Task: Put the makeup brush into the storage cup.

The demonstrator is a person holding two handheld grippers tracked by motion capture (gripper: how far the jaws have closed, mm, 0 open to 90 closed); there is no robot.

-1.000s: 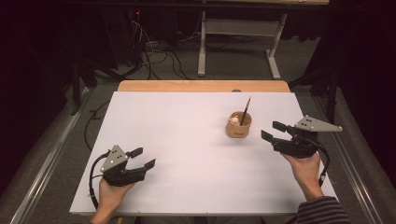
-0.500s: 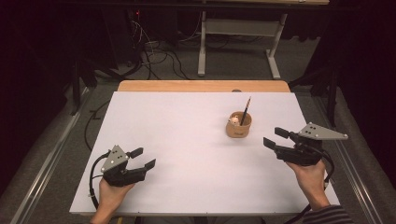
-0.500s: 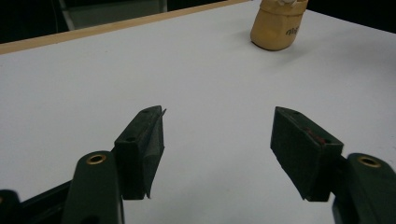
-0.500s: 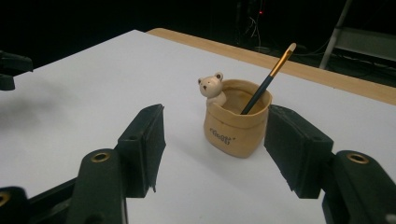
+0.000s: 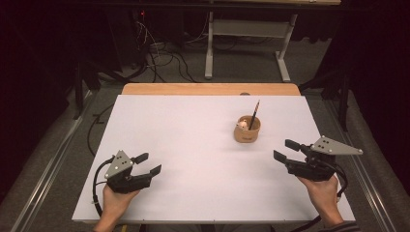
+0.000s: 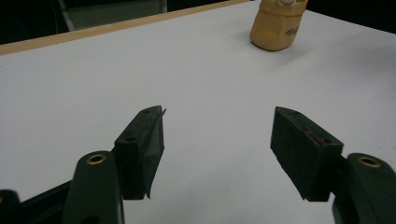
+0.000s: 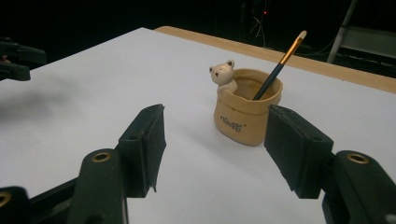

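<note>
Right of centre on the table [image 5: 193,145]: a pencil [image 7: 279,65] leaning in a small bear pot [image 7: 247,112]. My right fingers [image 7: 299,149] and left fingers [image 6: 140,144] stand wide open, empty. The pencil looks light, stiff, slim; I judge its upper shaft the best hold, the pot likely brittle.

On the table [image 5: 193,145], the pot [image 5: 247,129] stands right of centre, toward the far edge, with a pencil [image 5: 253,115] leaning in it. The right gripper [image 5: 285,151] sits near the pot, to its right and nearer the person; the left gripper [image 5: 147,164] is well apart at the near left.
</note>
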